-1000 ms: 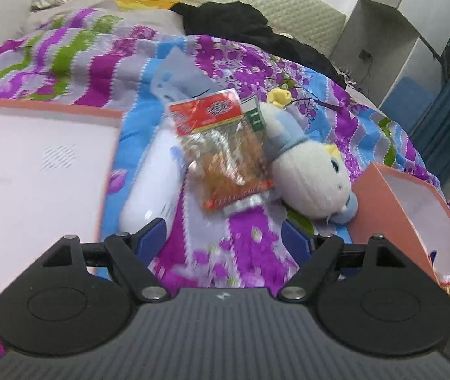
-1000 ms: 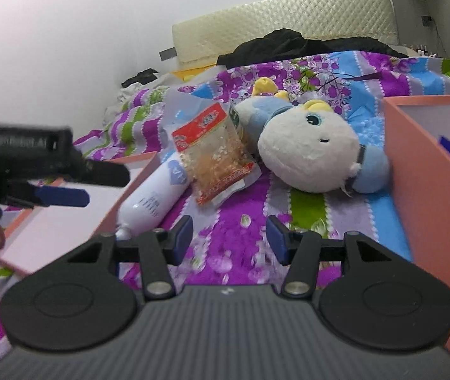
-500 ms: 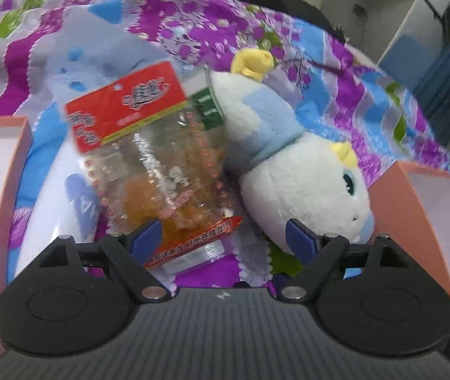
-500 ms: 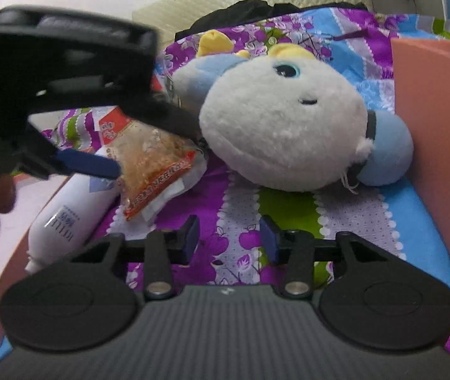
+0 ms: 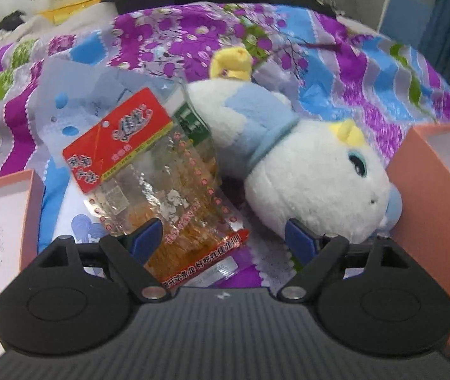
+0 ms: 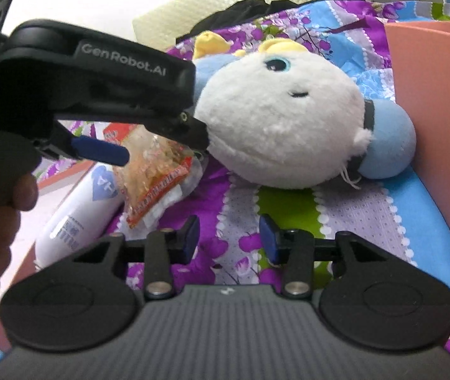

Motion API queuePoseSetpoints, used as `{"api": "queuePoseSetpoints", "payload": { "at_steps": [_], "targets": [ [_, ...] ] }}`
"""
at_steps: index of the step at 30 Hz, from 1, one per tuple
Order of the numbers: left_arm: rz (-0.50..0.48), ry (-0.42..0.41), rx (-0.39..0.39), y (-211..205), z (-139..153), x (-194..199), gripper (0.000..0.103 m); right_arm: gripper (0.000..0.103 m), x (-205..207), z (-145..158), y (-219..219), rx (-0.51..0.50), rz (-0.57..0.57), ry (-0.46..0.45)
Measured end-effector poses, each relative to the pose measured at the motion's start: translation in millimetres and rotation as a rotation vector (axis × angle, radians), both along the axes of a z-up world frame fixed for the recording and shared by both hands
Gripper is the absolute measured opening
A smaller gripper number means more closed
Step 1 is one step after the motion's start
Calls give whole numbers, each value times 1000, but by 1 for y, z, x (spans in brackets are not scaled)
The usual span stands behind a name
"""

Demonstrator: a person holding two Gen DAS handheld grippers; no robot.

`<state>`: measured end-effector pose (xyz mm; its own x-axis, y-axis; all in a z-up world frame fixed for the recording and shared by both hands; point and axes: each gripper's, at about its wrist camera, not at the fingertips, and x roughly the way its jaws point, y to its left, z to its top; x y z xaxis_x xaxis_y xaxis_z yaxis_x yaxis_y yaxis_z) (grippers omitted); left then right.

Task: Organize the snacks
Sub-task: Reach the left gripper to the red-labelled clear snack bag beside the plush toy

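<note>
The bedspread [image 5: 193,31], purple, blue and green, fills the upper half of both views and carries everything else. Salmon-walled boxes stand at the frame edges: the right box [image 5: 431,190] at right of the left wrist view, the left box [image 5: 0,221] at its left edge. The plush toy [image 6: 282,120] lies centre frame, its head against the right box wall. A white bottle [image 6: 76,221] lies at lower left of the right wrist view, partly under the snack packet [image 5: 161,190], which sits just left of centre in the left wrist view, leaning on the plush. My left gripper [image 5: 221,234] is spread wide; its left pad rests at the packet's lower edge and its right pad is beside the plush, neither pressing. My right gripper [image 6: 228,237] is partly spread over bare bedspread with nothing between the jaws. Risks, in my judgement: closing the left jaws from here could catch plush fur along with the packet, since the right pad sits against the toy; the slick film could slip from the pads; lifting could roll the bottle beneath. Legible writing: "GenRobot.AI" on the left gripper body at upper left of the right wrist view; a red header and a red bottom strip of Chinese characters on the packet, too blurred to read reliably; small print on the bottle is illegible.
</note>
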<state>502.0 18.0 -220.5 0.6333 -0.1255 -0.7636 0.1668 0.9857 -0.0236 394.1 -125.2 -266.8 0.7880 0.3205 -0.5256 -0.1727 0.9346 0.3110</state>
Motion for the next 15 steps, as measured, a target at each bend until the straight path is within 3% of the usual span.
{"api": "queuePoseSetpoints", "payload": {
  "at_steps": [8, 11, 15],
  "targets": [
    [-22, -8, 172, -22, -23, 4, 86, 45, -8, 1, -7, -2, 11, -8],
    [-20, -36, 216, -23, -27, 3, 82, 45, -9, 1, -10, 19, 22, -16],
    [0, -30, 234, -18, -31, 3, 67, 45, -8, 2, -10, 31, 39, -23]
  ]
}}
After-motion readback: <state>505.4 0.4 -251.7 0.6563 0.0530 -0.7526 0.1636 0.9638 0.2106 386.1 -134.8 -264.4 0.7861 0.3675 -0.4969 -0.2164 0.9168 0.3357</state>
